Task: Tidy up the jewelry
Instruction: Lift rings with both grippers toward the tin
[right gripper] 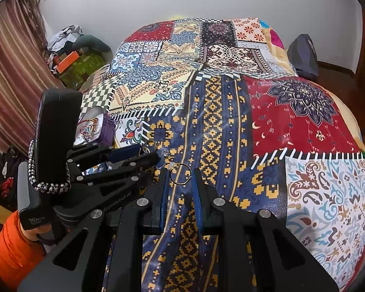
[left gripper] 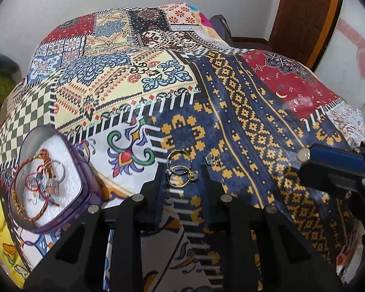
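Several gold rings (left gripper: 180, 171) lie clustered on patchwork bedspread (left gripper: 243, 126)

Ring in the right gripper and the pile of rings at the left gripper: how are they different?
The ring is alone; the pile is several rings tangled together. The ring is pinched in the right gripper; the pile lies loose on the bedspread between the left gripper's fingers. Both look gold.
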`<control>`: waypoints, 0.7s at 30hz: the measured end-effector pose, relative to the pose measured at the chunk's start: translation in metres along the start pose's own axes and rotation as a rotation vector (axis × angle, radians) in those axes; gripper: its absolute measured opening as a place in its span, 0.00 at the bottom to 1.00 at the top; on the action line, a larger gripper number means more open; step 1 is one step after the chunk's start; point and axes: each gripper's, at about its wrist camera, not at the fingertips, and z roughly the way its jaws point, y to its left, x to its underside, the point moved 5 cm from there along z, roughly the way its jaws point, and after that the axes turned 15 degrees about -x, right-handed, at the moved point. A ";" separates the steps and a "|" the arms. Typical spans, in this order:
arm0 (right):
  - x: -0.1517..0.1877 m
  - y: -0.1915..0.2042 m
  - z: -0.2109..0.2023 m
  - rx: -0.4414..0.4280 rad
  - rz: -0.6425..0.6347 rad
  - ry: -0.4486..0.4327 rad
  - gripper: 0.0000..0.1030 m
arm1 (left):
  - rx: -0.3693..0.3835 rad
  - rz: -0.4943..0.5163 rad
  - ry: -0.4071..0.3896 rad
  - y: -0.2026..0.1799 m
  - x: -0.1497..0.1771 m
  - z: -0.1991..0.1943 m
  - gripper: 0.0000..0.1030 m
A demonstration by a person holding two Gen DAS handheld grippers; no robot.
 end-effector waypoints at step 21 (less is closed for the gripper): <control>-0.034 0.047 0.008 -0.039 -0.098 -0.041 0.16 | -0.059 -0.179 -0.133 0.086 0.009 -0.076 0.24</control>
